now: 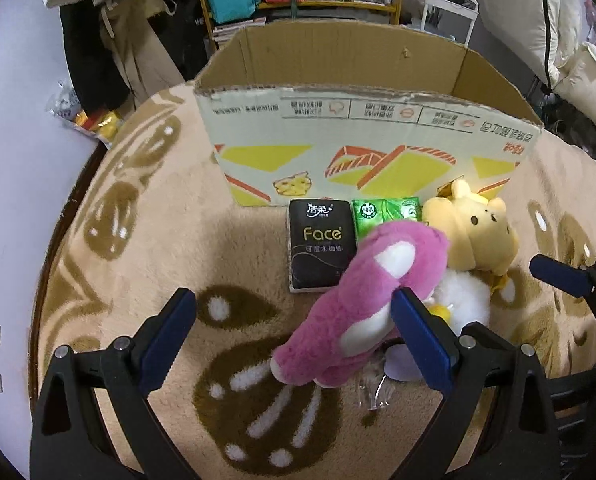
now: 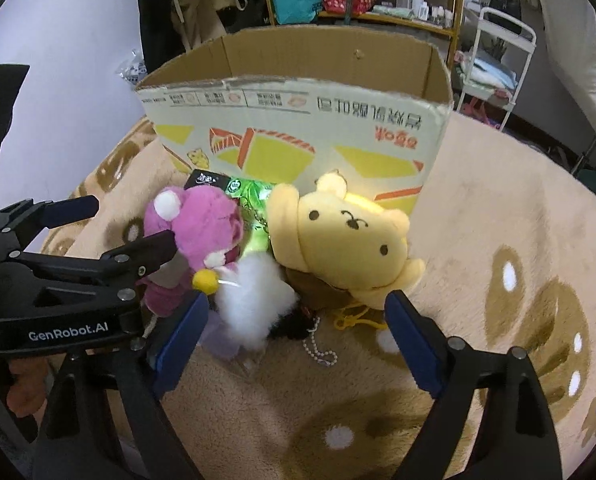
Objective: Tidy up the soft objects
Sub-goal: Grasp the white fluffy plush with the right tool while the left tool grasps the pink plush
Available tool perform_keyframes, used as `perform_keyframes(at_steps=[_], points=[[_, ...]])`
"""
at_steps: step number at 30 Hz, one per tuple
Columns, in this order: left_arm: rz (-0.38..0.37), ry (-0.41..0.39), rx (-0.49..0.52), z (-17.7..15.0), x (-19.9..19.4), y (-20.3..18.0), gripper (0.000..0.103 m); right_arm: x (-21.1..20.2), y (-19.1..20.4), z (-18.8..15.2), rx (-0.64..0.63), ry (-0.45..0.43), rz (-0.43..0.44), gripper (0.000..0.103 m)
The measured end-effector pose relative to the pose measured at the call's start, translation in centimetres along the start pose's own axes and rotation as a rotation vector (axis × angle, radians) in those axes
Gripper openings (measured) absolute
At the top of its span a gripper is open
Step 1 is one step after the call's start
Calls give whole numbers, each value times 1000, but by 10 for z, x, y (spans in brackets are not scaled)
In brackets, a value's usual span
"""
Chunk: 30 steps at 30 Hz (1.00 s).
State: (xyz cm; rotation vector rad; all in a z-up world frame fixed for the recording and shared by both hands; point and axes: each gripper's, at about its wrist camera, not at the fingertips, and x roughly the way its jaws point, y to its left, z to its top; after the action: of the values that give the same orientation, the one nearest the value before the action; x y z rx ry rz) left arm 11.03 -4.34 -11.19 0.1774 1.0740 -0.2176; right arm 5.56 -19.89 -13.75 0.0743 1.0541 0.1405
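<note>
The left tongs (image 1: 294, 340) were spread wide around the pink plush bear (image 1: 361, 304), one blue pad touching its flank and the other well clear on the far side, so nothing was pinched yet. The right tongs (image 2: 294, 340) were likewise spread and empty, hovering over the white fluffy toy (image 2: 254, 308) and just short of the yellow plush dog (image 2: 345, 244).

All the soft things lay bunched together on the tan blanket (image 1: 138, 264), close against the front wall of the cardboard box (image 1: 337, 148). The pink bear leaned over the white fluffy toy, with the yellow dog touching it on the right. Behind them, at the foot of the box, a black tissue pack (image 1: 321, 248) lay flat and a green tissue pack (image 1: 385, 216) sat beside it.

What little of the box interior showed held nothing, though its floor was hidden. Judging by that, the sorting had hardly begun: every item seemingly still waited outside, and the pink bear looked to be the first pick.
</note>
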Motion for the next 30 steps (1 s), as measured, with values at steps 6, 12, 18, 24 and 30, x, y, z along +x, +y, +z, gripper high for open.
perform_keyframes(at_steps=[6, 12, 18, 24, 30], points=[[-65, 27, -29, 3, 6, 4, 97, 14, 0, 0, 2, 50, 18, 77], [-126, 62, -59, 6, 12, 9, 97, 23, 3, -2, -13, 84, 43, 65], [-147, 83, -31, 4, 18, 3, 97, 27, 4, -2, -10, 92, 56, 64], [-122, 108, 3, 0, 26, -7, 96, 28, 9, -3, -26, 82, 49, 63], [-161, 138, -18, -4, 31, -6, 87, 28, 18, -4, -61, 83, 74, 46]])
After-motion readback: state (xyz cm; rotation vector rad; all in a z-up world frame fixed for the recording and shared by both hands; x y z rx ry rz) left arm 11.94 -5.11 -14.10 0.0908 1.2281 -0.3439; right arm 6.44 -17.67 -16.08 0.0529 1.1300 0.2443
